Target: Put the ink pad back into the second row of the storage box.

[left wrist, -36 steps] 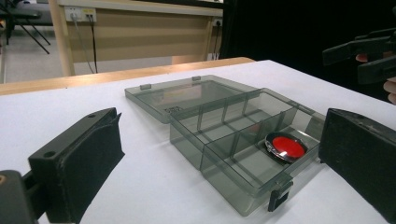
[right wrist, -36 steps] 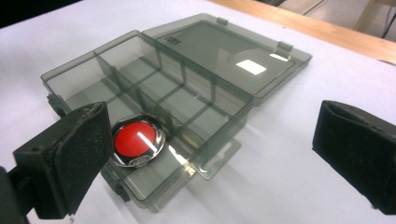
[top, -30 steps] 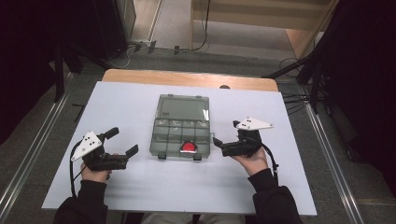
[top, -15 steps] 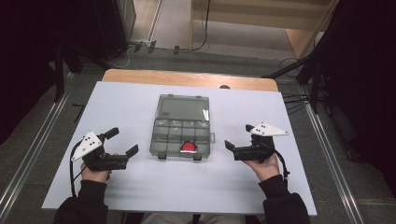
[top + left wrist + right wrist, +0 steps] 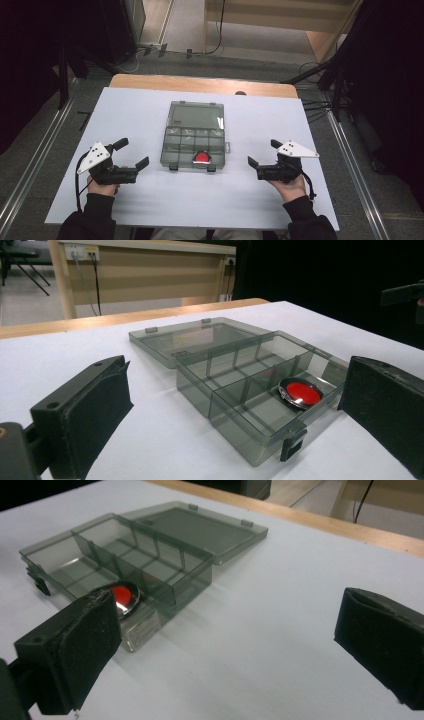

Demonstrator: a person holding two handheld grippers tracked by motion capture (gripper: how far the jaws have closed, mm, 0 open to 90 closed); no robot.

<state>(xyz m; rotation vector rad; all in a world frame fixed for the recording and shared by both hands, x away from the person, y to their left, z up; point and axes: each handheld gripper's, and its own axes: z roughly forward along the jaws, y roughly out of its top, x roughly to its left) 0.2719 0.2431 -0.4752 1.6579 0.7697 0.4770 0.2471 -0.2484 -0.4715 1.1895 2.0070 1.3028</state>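
— Status of the organizer box (image 5: 194,142)?
— It sits mid-table, lid laid flat behind; a red-faced disc (image 5: 202,158), possibly a badge, lies in a front compartment.
— Grippers?
— The left gripper (image 5: 135,154) and right gripper (image 5: 262,153) flank the box, jaws apart, holding nothing.

The table (image 5: 150,115) carries a white top with a bare wooden strip (image 5: 200,84) along its far edge. A small dark knob (image 5: 241,93) sits on that strip. Beyond the table stands a wooden cabinet (image 5: 280,15), with a black cable (image 5: 220,27) hanging in front of it down to the grey floor (image 5: 180,30). Metal rails (image 5: 35,150) run along the floor on both sides of the table. A wall socket (image 5: 82,251) is mounted on the wooden panel.
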